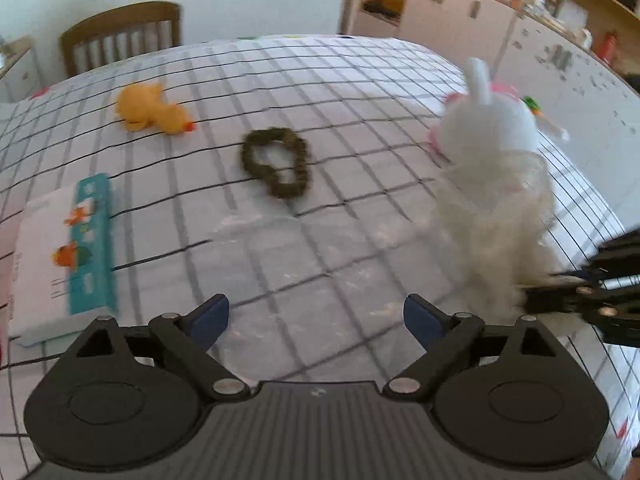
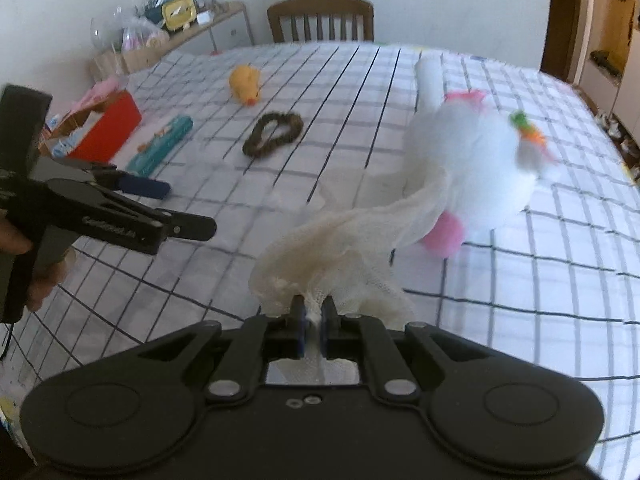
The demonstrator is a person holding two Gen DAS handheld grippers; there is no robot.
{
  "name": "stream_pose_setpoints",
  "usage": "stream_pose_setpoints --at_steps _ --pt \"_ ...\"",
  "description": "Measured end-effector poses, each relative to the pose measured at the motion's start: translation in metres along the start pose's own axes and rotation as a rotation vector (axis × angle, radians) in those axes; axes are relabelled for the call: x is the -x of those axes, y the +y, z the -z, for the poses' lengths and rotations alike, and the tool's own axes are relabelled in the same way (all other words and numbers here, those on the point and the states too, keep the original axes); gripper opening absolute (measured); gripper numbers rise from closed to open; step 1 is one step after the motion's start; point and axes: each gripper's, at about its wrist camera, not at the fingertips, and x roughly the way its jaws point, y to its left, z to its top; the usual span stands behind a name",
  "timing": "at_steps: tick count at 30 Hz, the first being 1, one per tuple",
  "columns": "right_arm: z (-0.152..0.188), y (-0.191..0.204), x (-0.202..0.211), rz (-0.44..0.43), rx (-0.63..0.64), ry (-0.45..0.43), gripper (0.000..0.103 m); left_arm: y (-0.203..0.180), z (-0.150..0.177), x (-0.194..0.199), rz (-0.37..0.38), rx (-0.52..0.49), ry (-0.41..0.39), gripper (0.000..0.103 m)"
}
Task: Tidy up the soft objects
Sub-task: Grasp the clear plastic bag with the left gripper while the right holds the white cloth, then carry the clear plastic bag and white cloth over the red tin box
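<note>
My right gripper [image 2: 313, 322] is shut on a cream gauze cloth [image 2: 340, 240] that stretches to a white plush rabbit [image 2: 472, 160] with pink feet, lying on the checked table. In the left wrist view the rabbit [image 1: 488, 120] and cloth [image 1: 492, 216] are at the right, with the right gripper [image 1: 532, 300] pinching the cloth's end. My left gripper [image 1: 316, 316] is open and empty above the table; it shows at the left of the right wrist view [image 2: 160, 200]. A yellow plush duck [image 1: 154, 110] and a dark olive scrunchie [image 1: 276, 162] lie further away.
A white and teal tissue pack [image 1: 64, 256] lies at the left. A red box [image 2: 106, 128] stands near the table's left edge. A clear plastic sheet [image 1: 304, 264] lies on the checked cloth. A wooden chair [image 2: 320, 18] stands at the far side.
</note>
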Motion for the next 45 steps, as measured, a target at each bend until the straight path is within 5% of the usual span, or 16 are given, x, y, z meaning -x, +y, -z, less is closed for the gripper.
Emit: stream_pose_setpoints --at_steps 14,16,19,21,25,45 --pt "-0.009 -0.003 -0.019 -0.076 -0.002 0.011 0.007 -0.040 -0.005 -0.010 0.059 -0.084 0.012 0.096" --pt "-0.009 -0.006 -0.020 -0.087 -0.013 0.011 0.007 -0.046 -0.005 -0.011 0.025 -0.128 0.012 0.087" --pt "-0.009 -0.006 -0.020 -0.088 -0.013 0.010 0.007 -0.053 -0.005 -0.010 -0.015 -0.175 -0.003 0.059" --pt "-0.009 -0.005 -0.019 -0.090 -0.014 0.009 0.007 -0.054 -0.006 -0.009 -0.018 -0.185 -0.008 0.030" --pt "-0.009 -0.005 -0.019 -0.089 -0.013 0.011 0.007 -0.058 -0.006 -0.009 -0.007 -0.203 -0.012 0.008" --pt "-0.046 0.023 0.054 -0.160 -0.004 -0.205 0.006 -0.006 -0.022 0.076 0.007 -0.002 -0.182 0.003"
